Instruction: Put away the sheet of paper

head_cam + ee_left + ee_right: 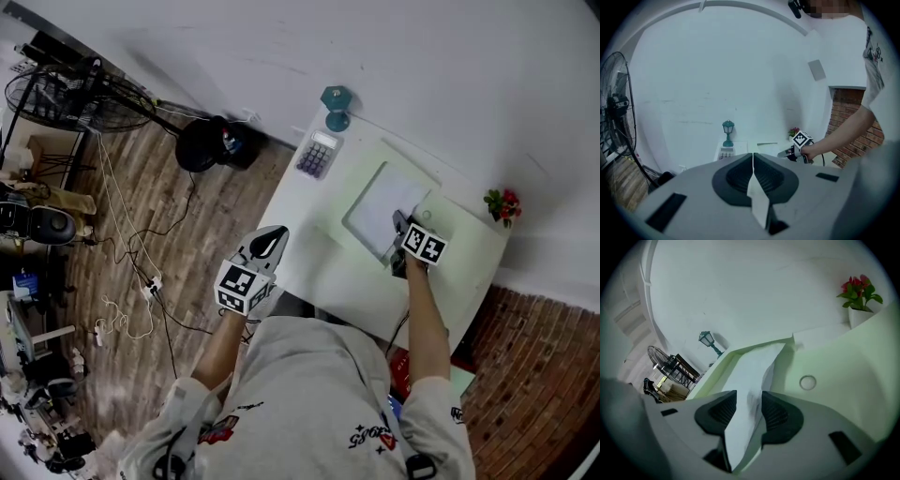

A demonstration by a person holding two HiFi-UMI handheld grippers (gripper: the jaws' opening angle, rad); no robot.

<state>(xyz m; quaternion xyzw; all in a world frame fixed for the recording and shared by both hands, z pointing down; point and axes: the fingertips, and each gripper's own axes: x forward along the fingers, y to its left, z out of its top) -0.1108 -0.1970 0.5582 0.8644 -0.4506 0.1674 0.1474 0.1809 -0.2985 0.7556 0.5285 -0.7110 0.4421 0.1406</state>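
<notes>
The right hand-held gripper [749, 395], released, straddles the sheet of paper [757, 364].

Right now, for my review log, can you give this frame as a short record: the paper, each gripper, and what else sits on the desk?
paper: white sheet lying in the pale green tray, near end between the right gripper's jaws
right gripper: jaws apart, pads not pressing the sheet
left gripper: jaws together, nothing between them, held by the desk's edge
other desk items: teal lamp, calculator, potted flowers
status: sheet in tray, not gripped
</notes>
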